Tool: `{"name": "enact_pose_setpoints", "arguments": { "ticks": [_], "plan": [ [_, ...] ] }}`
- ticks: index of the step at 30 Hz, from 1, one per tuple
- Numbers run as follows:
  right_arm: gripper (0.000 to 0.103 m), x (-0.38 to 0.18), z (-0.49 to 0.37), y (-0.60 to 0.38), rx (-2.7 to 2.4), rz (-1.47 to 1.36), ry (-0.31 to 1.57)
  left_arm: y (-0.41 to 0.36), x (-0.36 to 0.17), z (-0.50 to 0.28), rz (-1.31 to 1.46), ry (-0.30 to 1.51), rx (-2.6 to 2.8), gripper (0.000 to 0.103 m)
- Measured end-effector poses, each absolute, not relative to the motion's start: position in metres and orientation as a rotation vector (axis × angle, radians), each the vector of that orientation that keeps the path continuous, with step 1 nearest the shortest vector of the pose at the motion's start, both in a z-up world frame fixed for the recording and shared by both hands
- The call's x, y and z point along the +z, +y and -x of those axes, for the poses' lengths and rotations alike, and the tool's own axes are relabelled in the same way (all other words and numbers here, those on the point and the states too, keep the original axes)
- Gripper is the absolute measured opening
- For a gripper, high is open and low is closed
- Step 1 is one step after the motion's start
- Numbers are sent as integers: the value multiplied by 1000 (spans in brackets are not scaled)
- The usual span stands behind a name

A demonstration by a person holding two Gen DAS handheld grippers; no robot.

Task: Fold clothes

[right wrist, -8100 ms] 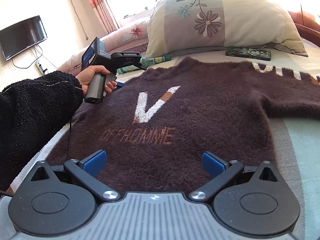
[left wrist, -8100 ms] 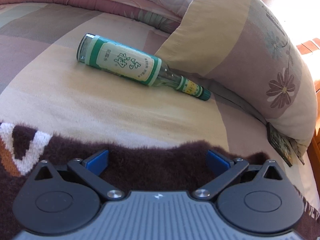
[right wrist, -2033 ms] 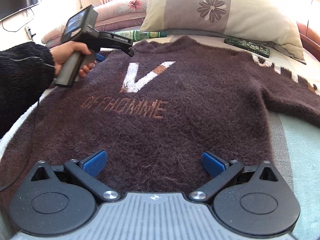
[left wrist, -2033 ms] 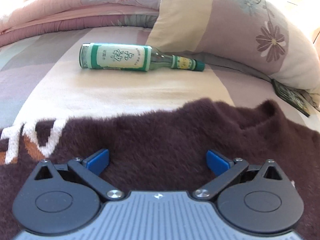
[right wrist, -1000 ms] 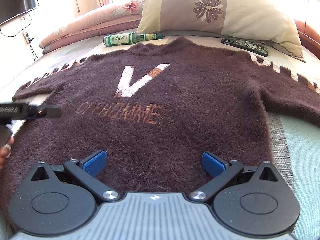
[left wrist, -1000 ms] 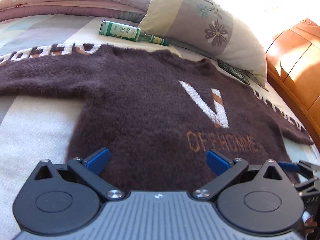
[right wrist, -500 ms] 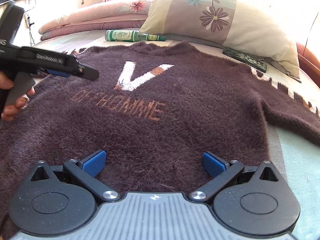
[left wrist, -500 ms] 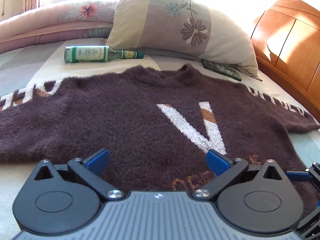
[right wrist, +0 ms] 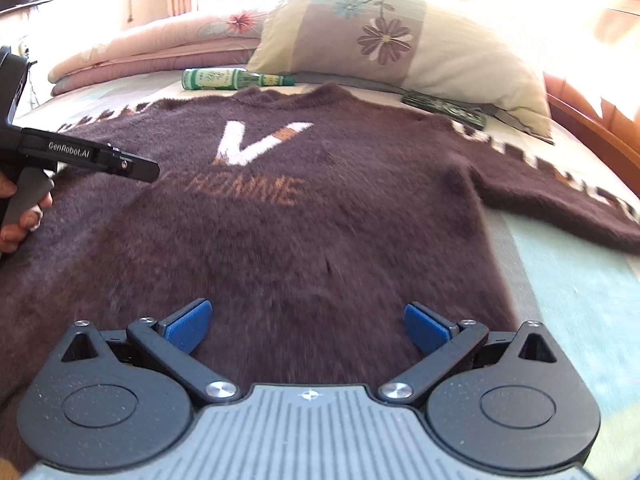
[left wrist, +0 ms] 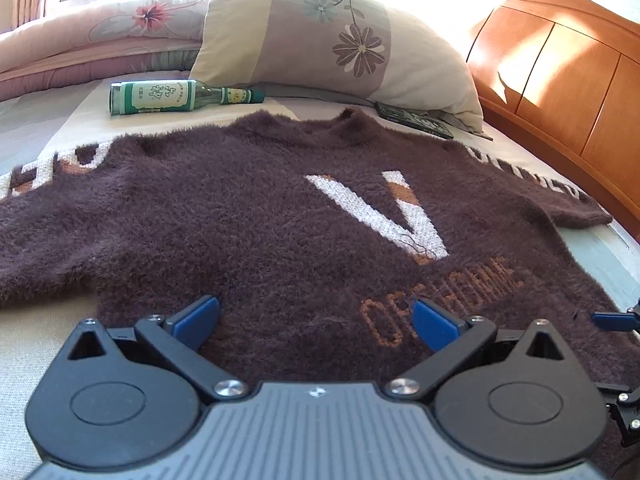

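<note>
Sweater [left wrist: 248, 216] left sleeve end beyond the frame edge.

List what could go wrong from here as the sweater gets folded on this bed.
1. The glass bottle lies on its side just beyond the sweater collar; a sleeve swung up could set it rolling.
2. The fuzzy knit already shows a loose thread at the white V; the open left gripper or right gripper may snag more.
3. The right sleeve reaches toward the bed edge and might slide off.

Both wrist cams low over sweater [left wrist: 248, 216] hem, facing pillow [right wrist: 420, 48]; views overlap.
</note>
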State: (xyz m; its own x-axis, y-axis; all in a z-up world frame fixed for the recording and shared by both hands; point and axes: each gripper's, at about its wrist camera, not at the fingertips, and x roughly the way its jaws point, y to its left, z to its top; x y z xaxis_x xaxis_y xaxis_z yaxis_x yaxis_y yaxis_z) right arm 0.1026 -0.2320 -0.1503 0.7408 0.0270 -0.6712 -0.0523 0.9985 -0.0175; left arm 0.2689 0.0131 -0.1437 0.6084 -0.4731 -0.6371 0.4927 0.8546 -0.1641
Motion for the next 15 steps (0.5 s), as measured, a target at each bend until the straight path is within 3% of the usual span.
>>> {"name": "enact_pose_setpoints", "arguments": {
  "ticks": [9,15],
  "plan": [
    [103,-138,-78,-230,-47,24,889,16,-135,-247,-137,724,-552,102],
    [103,-121,-104,-214,20,82,832,17,-126,-237,-148,697,-567,102]
  ]
}}
